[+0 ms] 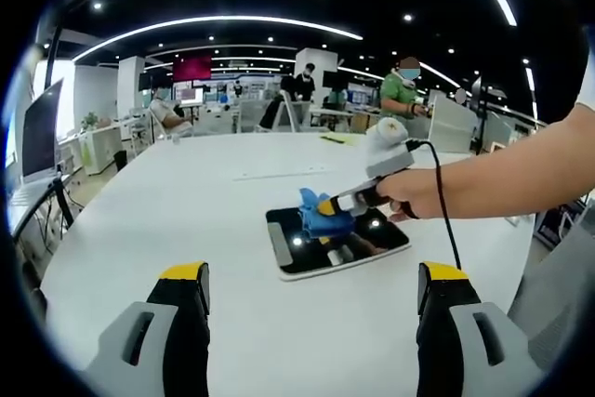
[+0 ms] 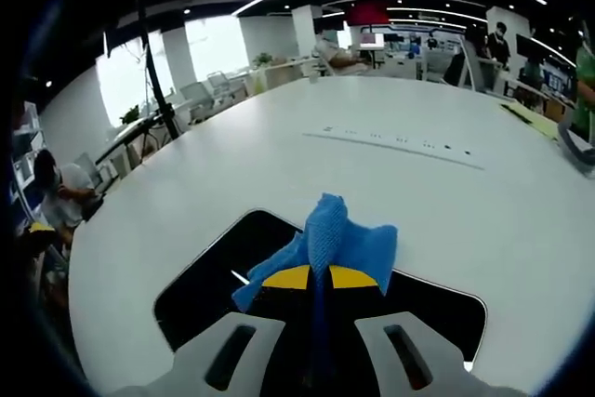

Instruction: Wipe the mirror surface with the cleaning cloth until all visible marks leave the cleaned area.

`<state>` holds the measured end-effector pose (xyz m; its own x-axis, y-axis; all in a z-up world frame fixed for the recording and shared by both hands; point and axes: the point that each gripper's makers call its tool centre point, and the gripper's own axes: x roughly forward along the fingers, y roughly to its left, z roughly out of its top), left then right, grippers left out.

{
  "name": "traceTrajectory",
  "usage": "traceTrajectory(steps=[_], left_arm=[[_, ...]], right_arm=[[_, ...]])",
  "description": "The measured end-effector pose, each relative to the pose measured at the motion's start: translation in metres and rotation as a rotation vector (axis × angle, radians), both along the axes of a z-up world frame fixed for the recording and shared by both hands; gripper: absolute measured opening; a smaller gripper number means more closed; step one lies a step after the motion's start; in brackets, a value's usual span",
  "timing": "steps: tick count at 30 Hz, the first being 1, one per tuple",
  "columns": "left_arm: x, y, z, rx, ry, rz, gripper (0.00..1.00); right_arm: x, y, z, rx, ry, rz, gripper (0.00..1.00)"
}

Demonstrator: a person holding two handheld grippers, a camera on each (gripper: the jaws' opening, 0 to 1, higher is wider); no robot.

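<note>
Lying flat on the white surface (image 1: 186, 202), the mirror (image 1: 337, 244) sits toward the edge nearest the person, its dark glass reflecting ceiling lights. A blue cloth (image 2: 327, 241) rests bunched on the glass, pinched between the yellow-tipped jaws of the right claw (image 2: 320, 277), which are closed tight on it. A hand (image 1: 418, 194) holds that claw from the right in the left gripper view. The left claw (image 1: 314, 287) hangs above the near edge of the surface, jaws spread wide and holding nothing, well apart from the mirror.
</note>
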<state>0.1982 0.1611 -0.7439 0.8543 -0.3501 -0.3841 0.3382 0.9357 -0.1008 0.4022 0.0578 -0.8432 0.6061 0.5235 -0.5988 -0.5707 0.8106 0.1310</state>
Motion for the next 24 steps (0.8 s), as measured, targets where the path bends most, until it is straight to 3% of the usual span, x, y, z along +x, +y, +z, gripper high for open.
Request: traceTrajectory(steps=[24], left_arm=[[-0.001,-0.005,0.003,-0.002,-0.005,-0.008,0.93]], right_arm=[[-0.002,-0.031,0.000,0.024,-0.002,-0.047,0.01]])
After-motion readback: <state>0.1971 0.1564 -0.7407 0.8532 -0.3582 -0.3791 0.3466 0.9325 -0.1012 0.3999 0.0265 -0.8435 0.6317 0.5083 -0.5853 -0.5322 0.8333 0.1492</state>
